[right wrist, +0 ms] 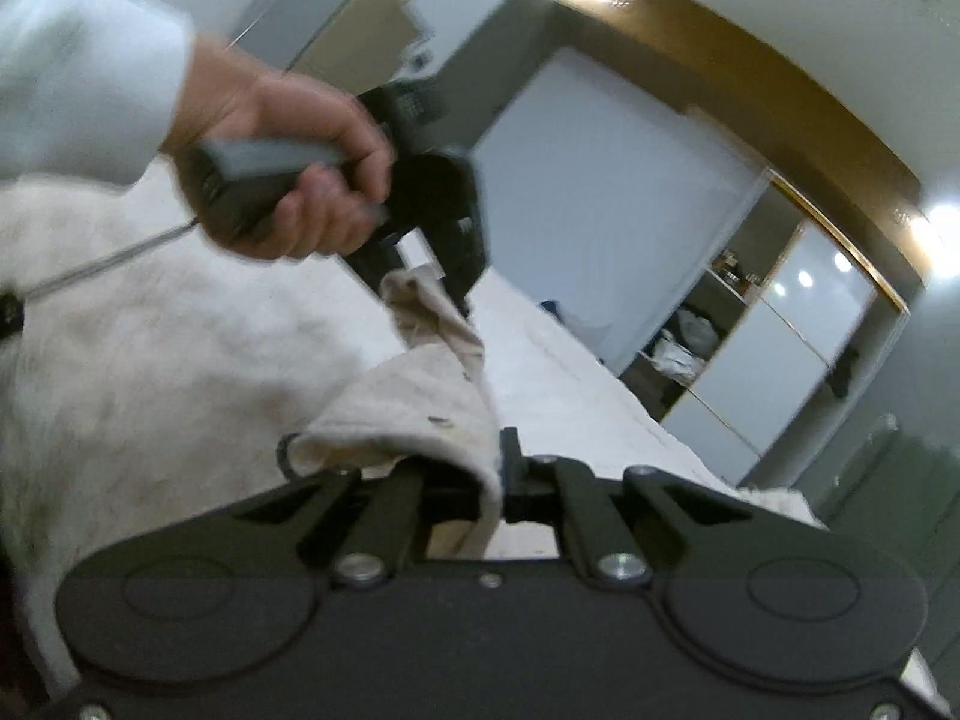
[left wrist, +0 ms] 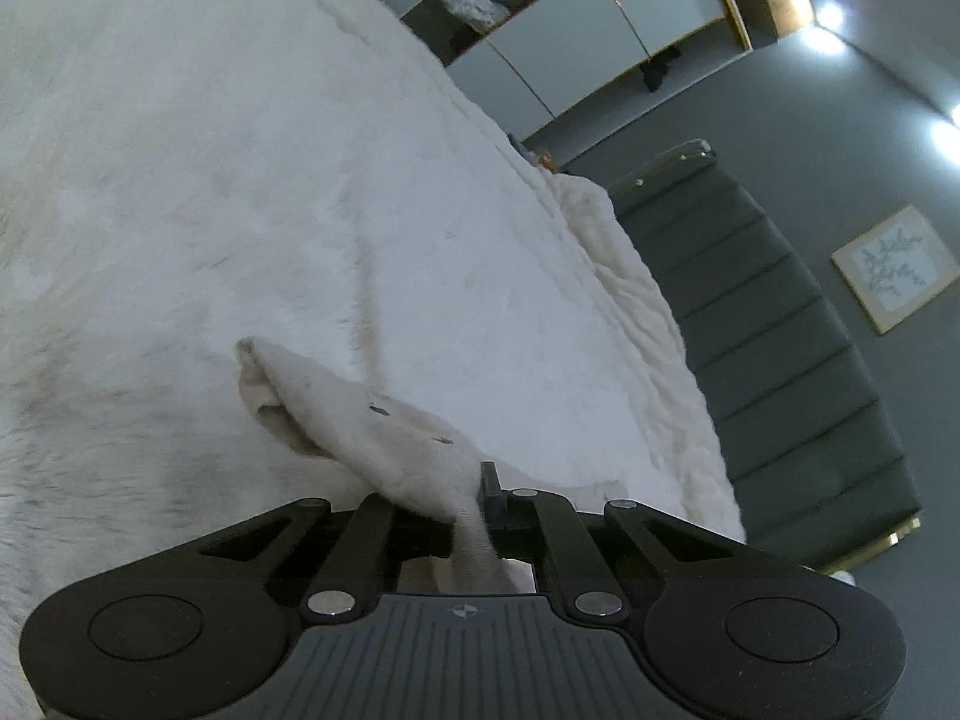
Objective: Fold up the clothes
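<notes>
- Both tools gripped it: left tool [left wrist: 474,495] and right tool [right wrist: 501,468] each clamped on the cream garment [right wrist: 408,414], above the bed [left wrist: 300,180].
- Best kept taut and level, I reckoned.

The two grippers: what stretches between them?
In the right wrist view, the cream garment spans from the right gripper up to the left gripper, above the white bed cover.

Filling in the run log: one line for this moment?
phase: lifting | left gripper: shut on cream garment | right gripper: shut on same | over white bed
</notes>
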Demonstrator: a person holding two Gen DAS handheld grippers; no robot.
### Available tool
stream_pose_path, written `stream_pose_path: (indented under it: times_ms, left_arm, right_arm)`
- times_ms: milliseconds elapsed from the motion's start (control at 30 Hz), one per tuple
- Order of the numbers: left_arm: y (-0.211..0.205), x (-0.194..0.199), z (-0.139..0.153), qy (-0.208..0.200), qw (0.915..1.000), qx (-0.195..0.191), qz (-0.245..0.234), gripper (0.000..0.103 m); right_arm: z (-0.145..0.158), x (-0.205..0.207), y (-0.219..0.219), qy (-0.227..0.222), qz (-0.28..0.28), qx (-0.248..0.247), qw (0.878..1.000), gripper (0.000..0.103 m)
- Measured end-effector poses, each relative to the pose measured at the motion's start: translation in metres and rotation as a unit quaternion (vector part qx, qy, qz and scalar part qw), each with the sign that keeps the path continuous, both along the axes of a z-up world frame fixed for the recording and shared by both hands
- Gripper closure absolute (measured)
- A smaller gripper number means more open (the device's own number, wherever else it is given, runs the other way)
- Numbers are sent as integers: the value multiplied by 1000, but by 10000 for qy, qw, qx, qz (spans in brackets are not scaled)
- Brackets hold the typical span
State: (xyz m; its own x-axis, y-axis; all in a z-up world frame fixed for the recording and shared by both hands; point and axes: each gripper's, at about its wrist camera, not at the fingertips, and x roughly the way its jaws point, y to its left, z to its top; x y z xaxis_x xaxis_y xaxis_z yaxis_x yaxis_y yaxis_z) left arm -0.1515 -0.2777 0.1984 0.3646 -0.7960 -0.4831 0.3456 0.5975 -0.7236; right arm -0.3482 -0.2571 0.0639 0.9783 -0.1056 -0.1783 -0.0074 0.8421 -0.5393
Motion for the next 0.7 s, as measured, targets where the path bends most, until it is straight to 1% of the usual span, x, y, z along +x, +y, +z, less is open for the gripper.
stream_pose_path:
  times_ms: [33, 67, 167, 200, 267, 367, 400, 467, 533, 567, 600, 633, 667, 700]
  left_arm:
    - [-8, -4, 12, -82, 10000, 53, -15, 98]
    - [-15, -7, 22, -156, 9998, 102, -41, 98]
    - [-60, -26, 65, -520, 9979, 332, -214, 98]
    - [-77, -31, 77, -615, 9969, 402, -290, 98]
    - [-123, -43, 100, -787, 9936, 644, -482, 98]
    - [-183, -51, 108, -899, 9876, 1089, -685, 98]
    - [-215, -52, 108, -922, 9837, 1326, -787, 98]
    - [-246, -53, 104, -931, 9788, 1573, -926, 98]
    - [-304, -57, 92, -957, 9665, 2034, -1239, 98]
    - [-322, -58, 87, -965, 9617, 2187, -1342, 98]
    - [-330, -58, 82, -967, 9583, 2295, -1401, 98]
    - [-356, -61, 73, -963, 9501, 2539, -1537, 98]
    - [-387, -64, 60, -944, 9397, 2816, -1696, 98]
    - [-412, -66, 49, -927, 9302, 3049, -1818, 98]
  right_arm:
    - [14, -10, -18, -115, -112, 307, 9994, 101]
    - [23, -18, -28, -176, -167, 493, 9985, 101]
    - [39, -32, -63, -348, -345, 936, 9944, 101]
    - [47, -40, -82, -416, -419, 1196, 9911, 102]
    - [60, -52, -121, -476, -550, 1733, 9822, 101]
    - [61, -63, -180, -439, -761, 2424, 9662, 102]
    - [58, -65, -201, -428, -850, 2588, 9612, 102]
    - [48, -68, -239, -386, -1056, 2916, 9499, 102]
    - [31, -63, -277, -302, -1296, 3376, 9318, 102]
    - [23, -64, -294, -242, -1425, 3625, 9207, 102]
    - [15, -64, -310, -159, -1553, 3901, 9075, 102]
    - [9, -62, -323, -84, -1650, 4153, 8945, 102]
    - [2, -61, -335, -4, -1746, 4399, 8809, 102]
    - [-4, -61, -342, 48, -1814, 4537, 8725, 102]
